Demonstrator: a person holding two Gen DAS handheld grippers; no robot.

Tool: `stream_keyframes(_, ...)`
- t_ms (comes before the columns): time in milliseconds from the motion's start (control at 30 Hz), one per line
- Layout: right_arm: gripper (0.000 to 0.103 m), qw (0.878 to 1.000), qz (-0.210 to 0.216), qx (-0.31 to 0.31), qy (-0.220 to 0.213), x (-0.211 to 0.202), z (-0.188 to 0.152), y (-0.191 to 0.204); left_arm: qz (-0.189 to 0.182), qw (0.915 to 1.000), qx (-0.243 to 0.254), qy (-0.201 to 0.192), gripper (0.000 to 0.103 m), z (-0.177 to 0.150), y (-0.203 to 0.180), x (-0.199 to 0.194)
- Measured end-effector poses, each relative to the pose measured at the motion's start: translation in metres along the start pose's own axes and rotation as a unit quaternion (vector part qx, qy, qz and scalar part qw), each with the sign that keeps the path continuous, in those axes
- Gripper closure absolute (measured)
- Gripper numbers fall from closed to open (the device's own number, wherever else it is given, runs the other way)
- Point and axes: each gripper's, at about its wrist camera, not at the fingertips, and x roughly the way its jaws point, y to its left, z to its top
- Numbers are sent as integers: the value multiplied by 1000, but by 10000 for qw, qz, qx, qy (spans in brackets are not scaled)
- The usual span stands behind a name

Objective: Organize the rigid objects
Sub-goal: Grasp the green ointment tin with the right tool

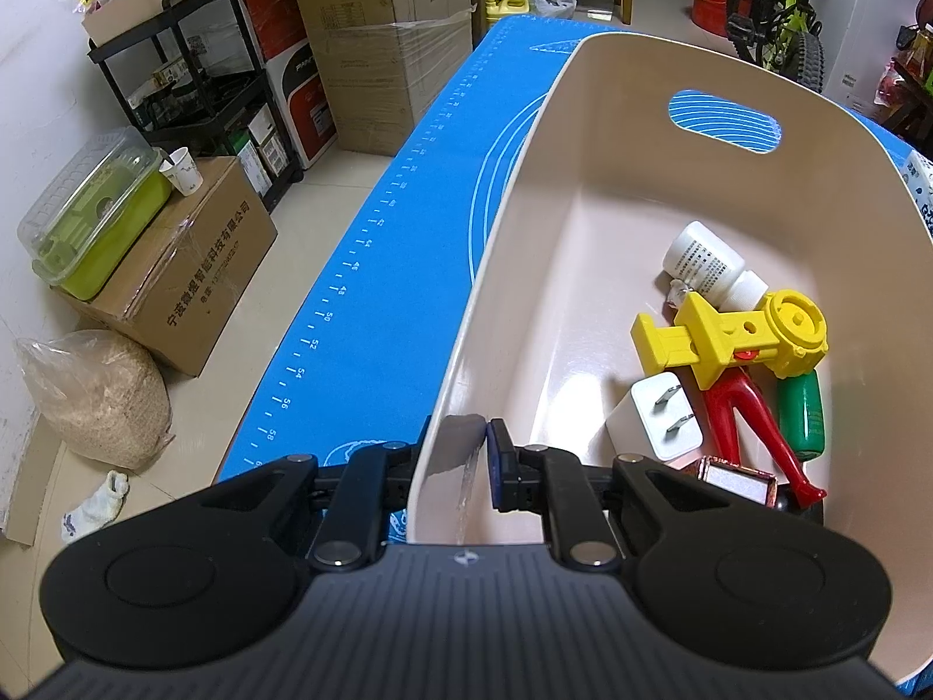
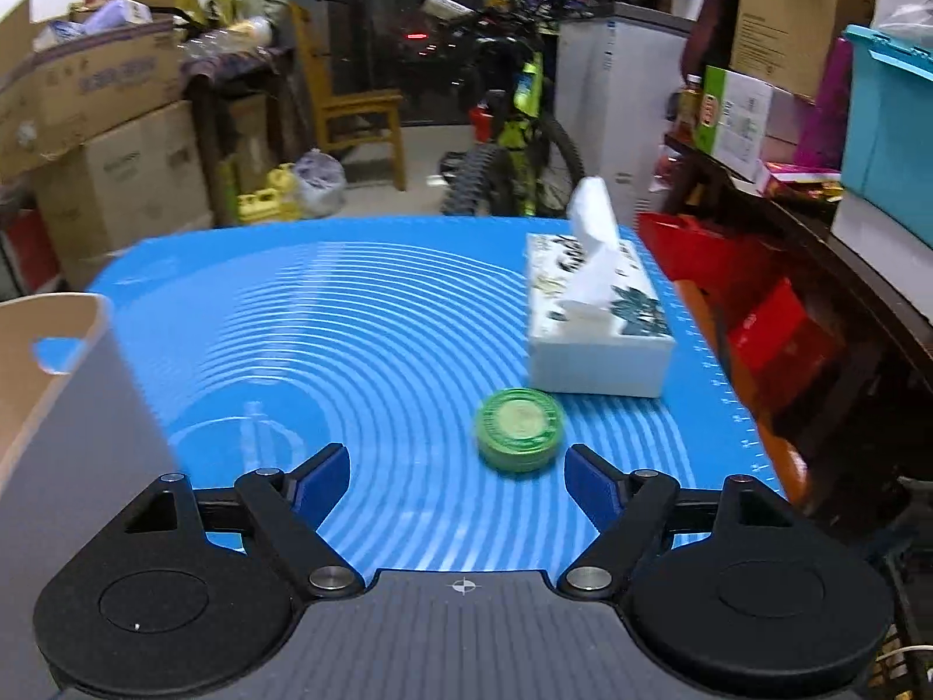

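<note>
A cream plastic bin (image 1: 560, 134) stands on the blue mat (image 1: 373, 268). My left gripper (image 1: 463, 455) is shut on the bin's near rim. Inside lie a white bottle (image 1: 708, 262), a yellow toy (image 1: 735, 338), a white charger plug (image 1: 653, 417), a red figure (image 1: 752, 426), a green bottle (image 1: 805, 414) and a small framed box (image 1: 737, 481). In the right wrist view my right gripper (image 2: 455, 472) is open and empty above the mat (image 2: 350, 315). A round green tin (image 2: 519, 429) lies just ahead, near the right finger. The bin's corner (image 2: 64, 361) shows at the left.
A tissue box (image 2: 600, 321) stands on the mat behind the tin. Cardboard boxes (image 1: 192, 268), a black shelf (image 1: 192, 87), a grain bag (image 1: 99, 396) and a bicycle (image 2: 519, 146) stand around the table. A dark shelf (image 2: 816, 245) runs along the right.
</note>
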Motion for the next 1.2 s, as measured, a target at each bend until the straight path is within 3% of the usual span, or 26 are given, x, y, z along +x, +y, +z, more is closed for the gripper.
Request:
stream_keyframes(367, 20, 9982, -335, 413, 268, 61, -8, -19, 48, 10000, 49, 21, 85, 2, -4, 0)
stream_keyframes(633, 16, 9980, -502, 361, -112, 79, -12, -15, 82, 9999, 87, 14, 85, 2, -6, -1)
stream_keyframes(700, 19, 9982, -434, 361, -195, 81, -12, -15, 76, 9999, 83, 18, 85, 2, -5, -1)
stream_keyframes(767, 29, 9986, -367, 272, -266, 79, -13, -16, 72, 9999, 67, 24, 85, 3, -4, -1)
stream_keyframes(800, 43, 9988, -329, 214, -293, 77, -13, -15, 77, 9999, 72, 22, 85, 3, -5, -1)
stream_keyframes(833, 49, 9989, -318, 175, -282, 76, -12, -14, 84, 9999, 79, 19, 85, 3, -5, -1)
stream_keyframes(1200, 49, 9994, -183, 65, -297, 44, -21, -9, 90, 9999, 68, 21, 85, 3, -6, -2)
